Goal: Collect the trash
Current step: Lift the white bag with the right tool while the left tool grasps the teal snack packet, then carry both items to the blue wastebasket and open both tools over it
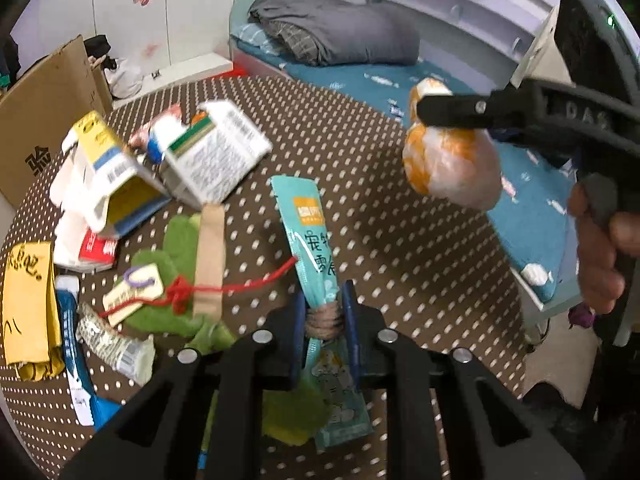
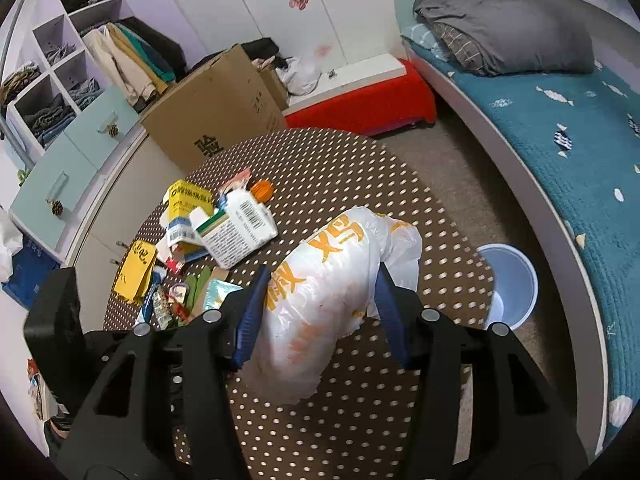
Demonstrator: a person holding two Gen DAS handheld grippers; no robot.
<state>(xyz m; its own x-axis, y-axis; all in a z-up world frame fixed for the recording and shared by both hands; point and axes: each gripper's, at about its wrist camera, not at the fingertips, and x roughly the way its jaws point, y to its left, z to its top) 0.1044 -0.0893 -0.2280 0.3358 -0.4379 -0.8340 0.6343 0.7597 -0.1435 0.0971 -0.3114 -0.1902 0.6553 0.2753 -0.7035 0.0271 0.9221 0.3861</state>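
Observation:
My left gripper point(image 1: 323, 312) is shut on a teal snack packet point(image 1: 310, 236) bound with twine, held above the brown dotted round table point(image 1: 400, 248). My right gripper point(image 2: 320, 304) is shut on a crumpled white plastic bag with orange print point(image 2: 328, 292); the bag also shows in the left wrist view point(image 1: 452, 168), raised at the right above the table edge. A pale blue bin point(image 2: 510, 284) stands on the floor beside the table, right of the bag.
Trash lies on the table's left: a yellow carton point(image 1: 108, 168), a white box point(image 1: 218, 152), a green cloth point(image 1: 168, 280) with red string, a yellow wrapper point(image 1: 28, 304). A cardboard box point(image 2: 216, 112) stands behind. A bed point(image 2: 560, 152) runs along the right.

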